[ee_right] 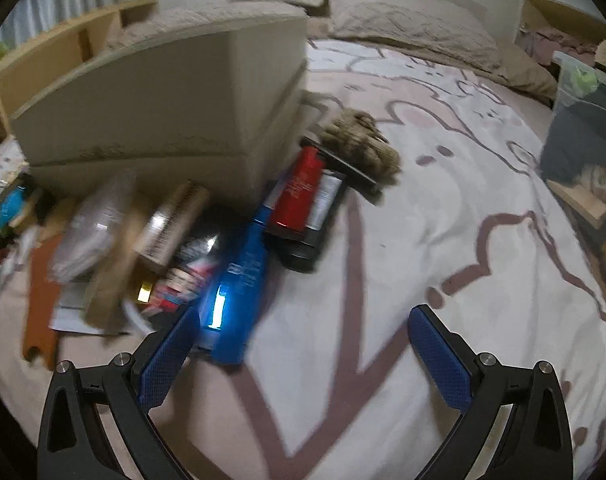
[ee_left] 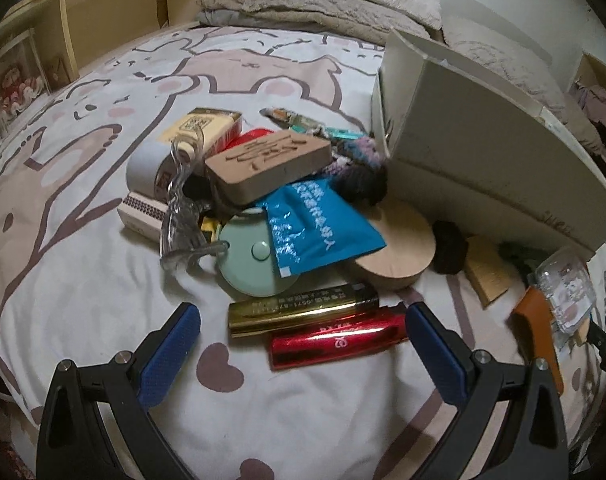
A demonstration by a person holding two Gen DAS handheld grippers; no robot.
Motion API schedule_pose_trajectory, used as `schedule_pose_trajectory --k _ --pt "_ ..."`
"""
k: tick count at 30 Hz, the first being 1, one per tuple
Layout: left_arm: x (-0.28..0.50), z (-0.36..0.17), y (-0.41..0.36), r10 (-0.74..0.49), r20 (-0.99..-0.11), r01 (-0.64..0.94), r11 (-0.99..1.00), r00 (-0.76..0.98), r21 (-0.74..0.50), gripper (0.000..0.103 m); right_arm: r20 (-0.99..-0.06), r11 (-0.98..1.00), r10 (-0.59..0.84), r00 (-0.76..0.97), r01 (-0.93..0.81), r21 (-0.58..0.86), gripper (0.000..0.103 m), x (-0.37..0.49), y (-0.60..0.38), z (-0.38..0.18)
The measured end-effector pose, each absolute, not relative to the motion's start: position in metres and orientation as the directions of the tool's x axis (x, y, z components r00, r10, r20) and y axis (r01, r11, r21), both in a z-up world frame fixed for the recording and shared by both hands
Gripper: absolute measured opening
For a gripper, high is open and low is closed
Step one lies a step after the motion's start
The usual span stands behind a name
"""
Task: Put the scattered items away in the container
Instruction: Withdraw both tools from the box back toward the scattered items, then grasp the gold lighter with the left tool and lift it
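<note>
A pile of small items lies on the bed beside a white box [ee_left: 475, 148], the container. In the left wrist view my left gripper [ee_left: 301, 334] is open, its fingers either side of a red tube [ee_left: 339, 342] and a gold tube [ee_left: 303, 308]. Behind them lie a green round case [ee_left: 247, 258], a blue sachet [ee_left: 319, 226], a carved brown block [ee_left: 269, 164] and a round wooden lid [ee_left: 399, 248]. In the blurred right wrist view my right gripper [ee_right: 303, 340] is open, just right of a blue tube [ee_right: 239, 292]. A red tube [ee_right: 299, 188] lies against the white box [ee_right: 151, 92].
The patterned bedspread [ee_left: 83, 272] stretches left and toward me. Beige blankets and a pillow [ee_left: 315, 4] lie at the head of the bed, with wooden shelves [ee_left: 115, 12] on the left. A clear bin [ee_right: 583, 120] stands off the bed's right side. A furry brown item [ee_right: 359, 144] lies by the box.
</note>
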State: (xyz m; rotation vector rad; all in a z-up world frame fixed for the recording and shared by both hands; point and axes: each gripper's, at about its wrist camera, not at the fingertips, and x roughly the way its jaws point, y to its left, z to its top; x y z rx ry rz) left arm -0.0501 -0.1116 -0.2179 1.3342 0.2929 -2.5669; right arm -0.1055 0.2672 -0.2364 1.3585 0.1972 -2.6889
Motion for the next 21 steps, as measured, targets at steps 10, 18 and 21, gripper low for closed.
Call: schedule_pose_trajectory --k 10,18,21 --pt "-0.057 -0.228 -0.117 -0.136 -0.827 0.35 -0.934 -0.545 -0.078 0.103 -0.81 -0.99 -0.014 -0.586 0.122 -0.071 0.103 -0.114 0.287 -0.241" --pt "-0.062 -0.231 -0.119 -0.163 -0.817 0.373 -0.925 -0.553 -0.068 0.101 -0.811 -0.996 0.028 -0.585 0.055 -0.074 0.103 -0.118 0.307 -0.24" --pt "-0.061 -0.23 -0.117 -0.172 -0.814 0.365 -0.929 -0.555 -0.052 0.098 -0.809 -0.996 0.056 -0.585 0.019 -0.083 0.103 -0.119 0.317 -0.239"
